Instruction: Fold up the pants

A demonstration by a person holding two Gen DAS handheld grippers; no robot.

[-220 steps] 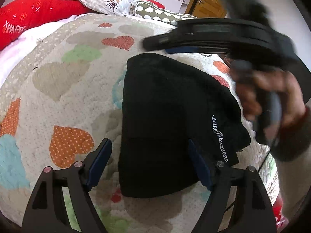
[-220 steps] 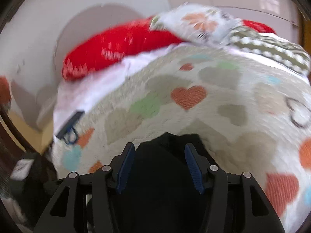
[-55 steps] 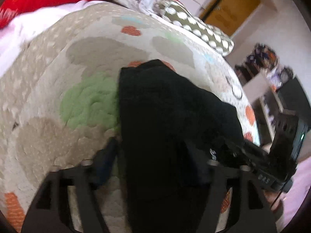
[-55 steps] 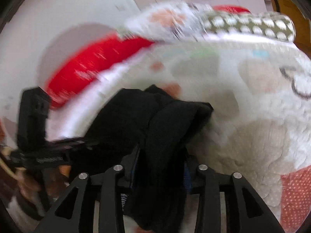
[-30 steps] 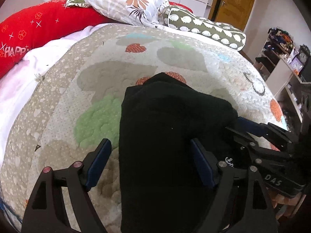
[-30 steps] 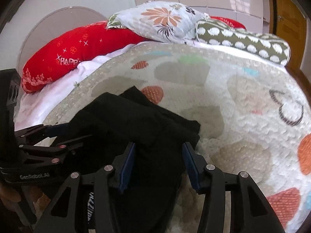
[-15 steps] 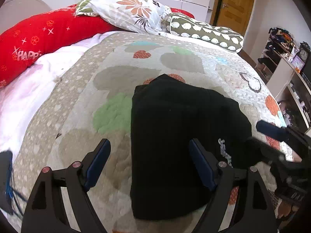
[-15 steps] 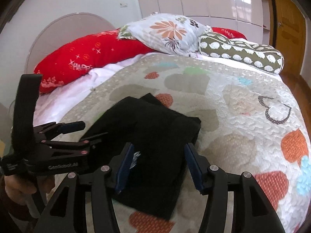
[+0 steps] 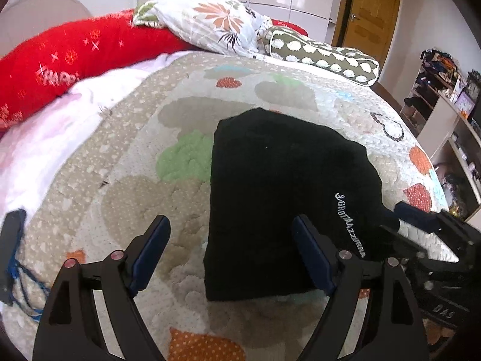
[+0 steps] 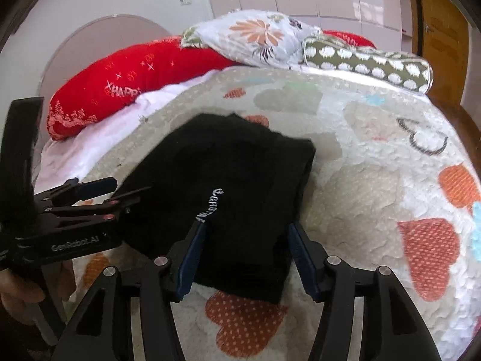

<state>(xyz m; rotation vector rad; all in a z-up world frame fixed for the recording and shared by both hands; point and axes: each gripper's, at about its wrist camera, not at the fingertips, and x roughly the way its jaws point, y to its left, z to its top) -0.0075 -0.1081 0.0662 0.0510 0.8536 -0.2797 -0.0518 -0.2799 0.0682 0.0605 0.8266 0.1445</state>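
The black pants (image 9: 285, 195) lie folded into a compact rectangle on the heart-patterned quilt (image 9: 135, 180), white lettering facing up. My left gripper (image 9: 231, 240) hovers over their near left edge with jaws wide open, holding nothing. In the right wrist view the pants (image 10: 234, 174) fill the middle. My right gripper (image 10: 246, 240) hangs above their near corner. Its jaws are opening, with the cloth showing between them but not pinched. Each gripper appears in the other's view: the right gripper (image 9: 421, 225) at the right edge, the left gripper (image 10: 99, 189) at the left, held by a hand (image 10: 18, 294).
A red bolster (image 9: 60, 54), a floral pillow (image 9: 216, 21) and a spotted bolster (image 9: 324, 57) line the head of the bed. A dark flat object with a blue cord (image 9: 12, 240) lies at the bed's left edge. Shelves (image 9: 445, 105) and a wooden door (image 9: 369, 12) stand at the right.
Both grippers have drawn back from the pants and risen a little, so more of the bed shows. The right jaws have widened. The folded pants stay put.
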